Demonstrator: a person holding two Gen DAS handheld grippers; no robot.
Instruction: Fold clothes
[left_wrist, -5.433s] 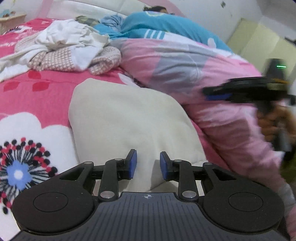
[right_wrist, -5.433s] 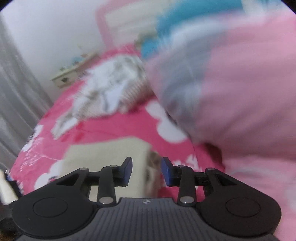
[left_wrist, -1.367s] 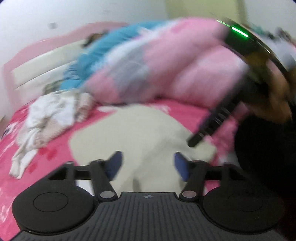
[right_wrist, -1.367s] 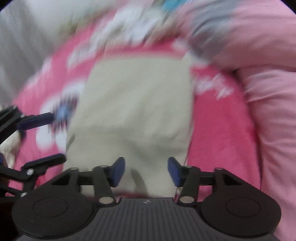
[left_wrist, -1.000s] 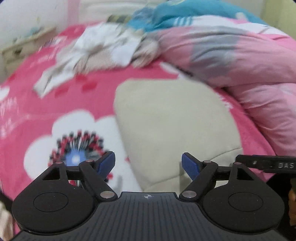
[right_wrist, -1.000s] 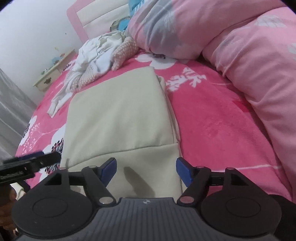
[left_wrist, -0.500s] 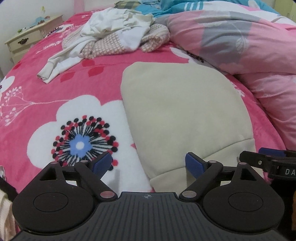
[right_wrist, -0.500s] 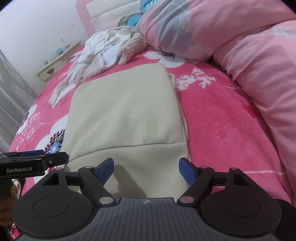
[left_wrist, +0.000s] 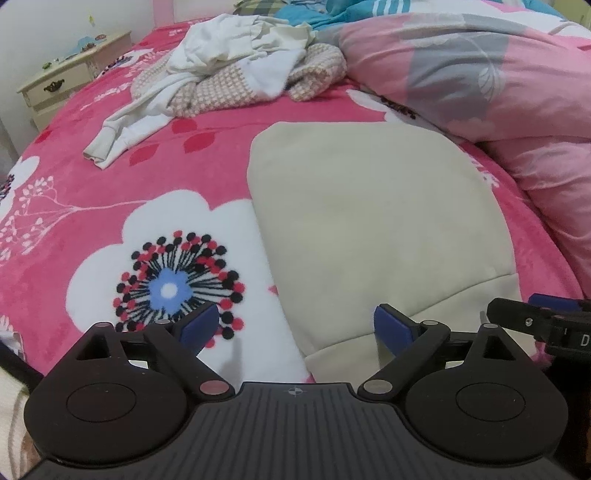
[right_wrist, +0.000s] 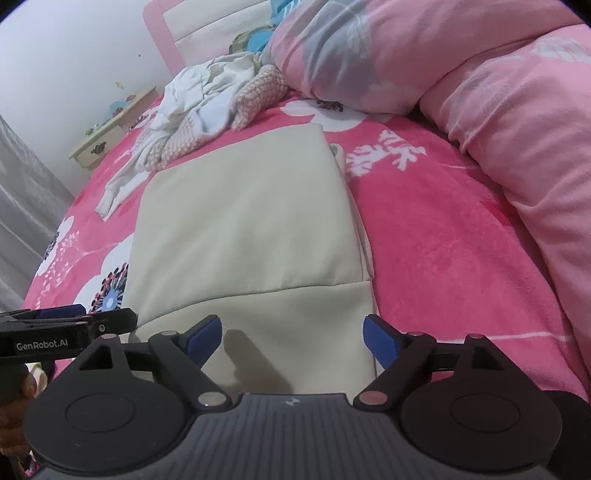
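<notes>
A beige garment lies flat, folded into a long rectangle, on the pink floral bedspread; it also shows in the right wrist view. My left gripper is open and empty over the garment's near left corner. My right gripper is open and empty over the garment's near hem band. The right gripper's tip shows at the left wrist view's right edge. The left gripper shows at the right wrist view's left edge.
A heap of white and knitted clothes lies at the far end of the bed. A rolled pink duvet runs along the right side. A cream nightstand stands at the far left.
Both grippers have opened wider and settled low at the garment's near end. The views have steadied after fast motion.
</notes>
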